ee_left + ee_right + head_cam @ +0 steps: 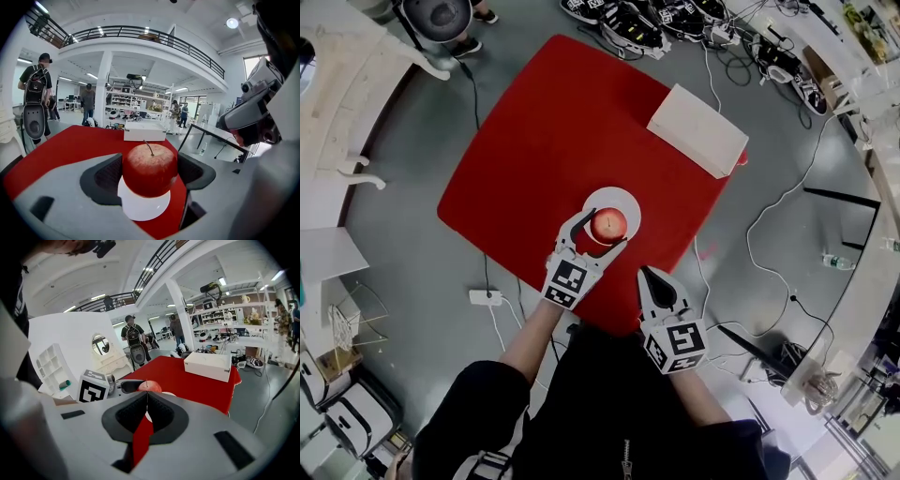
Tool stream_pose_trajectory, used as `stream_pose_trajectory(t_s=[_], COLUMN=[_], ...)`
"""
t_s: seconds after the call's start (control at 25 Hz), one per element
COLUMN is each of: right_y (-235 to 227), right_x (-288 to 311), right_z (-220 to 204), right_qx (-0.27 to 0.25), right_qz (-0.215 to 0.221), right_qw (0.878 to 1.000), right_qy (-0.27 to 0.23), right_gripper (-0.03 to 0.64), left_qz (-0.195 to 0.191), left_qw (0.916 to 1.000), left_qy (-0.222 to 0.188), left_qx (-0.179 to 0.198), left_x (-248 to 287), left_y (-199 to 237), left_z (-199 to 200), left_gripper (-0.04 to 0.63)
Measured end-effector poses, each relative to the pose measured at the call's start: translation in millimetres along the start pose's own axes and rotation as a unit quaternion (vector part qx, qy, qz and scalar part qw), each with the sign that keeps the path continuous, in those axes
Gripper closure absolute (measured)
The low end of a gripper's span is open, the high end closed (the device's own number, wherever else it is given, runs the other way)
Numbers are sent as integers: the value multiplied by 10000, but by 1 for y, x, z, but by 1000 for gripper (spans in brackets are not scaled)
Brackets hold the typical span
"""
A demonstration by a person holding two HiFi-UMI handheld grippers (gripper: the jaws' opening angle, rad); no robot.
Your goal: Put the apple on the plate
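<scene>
A red apple [608,225] with a short stem sits between the fingers of my left gripper [605,231], which is shut on it. It is held over the near part of a small white round plate [624,199] on the red table [553,141]. The left gripper view shows the apple [150,168] filling the gap between both dark pads, with the plate [143,208] directly under it. I cannot tell whether the apple touches the plate. My right gripper [650,275] is shut and empty, at the table's near edge, right of the apple [149,386].
A white flat box [698,128] lies at the table's far right corner. Cables, shoes and a power strip [485,297] lie on the grey floor around the table. People stand in the background of both gripper views.
</scene>
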State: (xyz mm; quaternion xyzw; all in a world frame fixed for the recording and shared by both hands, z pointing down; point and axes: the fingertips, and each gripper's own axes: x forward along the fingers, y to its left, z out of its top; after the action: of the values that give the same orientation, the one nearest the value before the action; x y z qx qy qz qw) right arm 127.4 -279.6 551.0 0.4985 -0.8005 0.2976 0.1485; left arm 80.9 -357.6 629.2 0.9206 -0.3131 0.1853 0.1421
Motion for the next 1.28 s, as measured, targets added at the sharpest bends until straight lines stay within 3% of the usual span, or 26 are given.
stream_pose_trajectory(t_s=[0.56, 0.96, 1.28], right_y=[-16, -28, -26], right_x=[17, 17, 17], right_z=[-10, -10, -12], right_qx=[110, 163, 177], right_qz=[-150, -256, -238], right_qw=[9996, 9993, 9993], right_qy=[205, 231, 232], right_gripper=[606, 606, 606], left_qz=[31, 128, -37], left_qw=[9995, 9996, 9994], left_qy=[310, 236, 301], left_qx=[-65, 48, 163], left_x=[45, 58, 55], left_y=[22, 25, 20], left_z=[-47, -58, -67], left_gripper=[224, 222, 222])
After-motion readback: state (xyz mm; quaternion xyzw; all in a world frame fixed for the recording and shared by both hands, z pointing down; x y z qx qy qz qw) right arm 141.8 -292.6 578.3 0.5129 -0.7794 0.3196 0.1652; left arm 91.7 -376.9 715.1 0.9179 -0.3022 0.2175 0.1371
